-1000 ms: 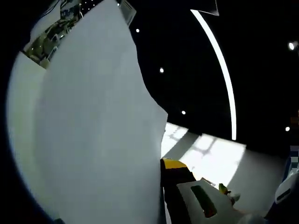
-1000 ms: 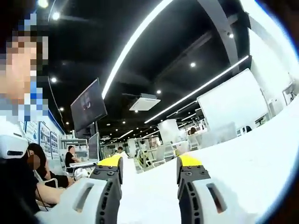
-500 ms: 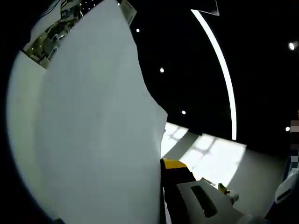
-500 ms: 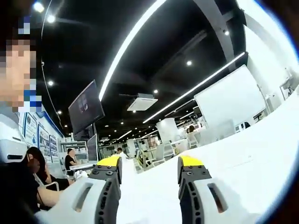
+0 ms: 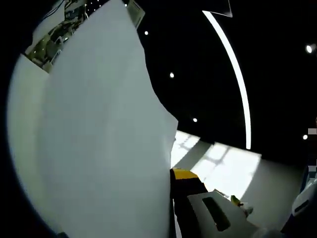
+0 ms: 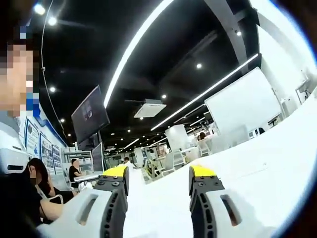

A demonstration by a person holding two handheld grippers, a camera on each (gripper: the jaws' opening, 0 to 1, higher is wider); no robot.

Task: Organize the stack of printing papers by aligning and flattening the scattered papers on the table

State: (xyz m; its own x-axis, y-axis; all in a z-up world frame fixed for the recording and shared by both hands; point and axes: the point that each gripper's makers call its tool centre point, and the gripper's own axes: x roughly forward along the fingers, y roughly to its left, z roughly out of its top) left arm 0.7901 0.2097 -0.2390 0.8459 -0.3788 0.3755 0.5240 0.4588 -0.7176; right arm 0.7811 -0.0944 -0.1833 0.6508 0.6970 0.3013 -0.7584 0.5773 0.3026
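holding the papers (image 5: 94,134) up on edge looks like the step in hand: in the left gripper view a tall white sheet face runs from 6 o'clock up to 11 o'clock, tilted toward the ceiling, my guess so the stack can be tapped square before it goes flat. left tongs (image 5: 171,208): one yellow-tipped jaw shows at 5 o'clock with its inner face right against the paper edge, the other jaw is hidden behind the sheets, so it reads as clamped on the papers. behind it, dark ceiling with a light strip (image 5: 233,74) arcing from 12 to 3 o'clock. right gripper view gives what the left can't: right tongs (image 6: 157,181) at 6 o'clock, jaws clearly apart, nothing between them, and a broad white surface (image 6: 257,163) running from 6 out to 3 o'clock under and past the jaws. can't tell whether that is the desk top or more paper. same view also shows the room: a hanging monitor (image 6: 90,116) at 9 o'clock, a whiteboard (image 6: 242,106) at 2 o'clock, and a seated person (image 6: 34,178) at 8 o'clock. judgement: alignment underway, flattening not yet done; right side is free to support or pat the stack.
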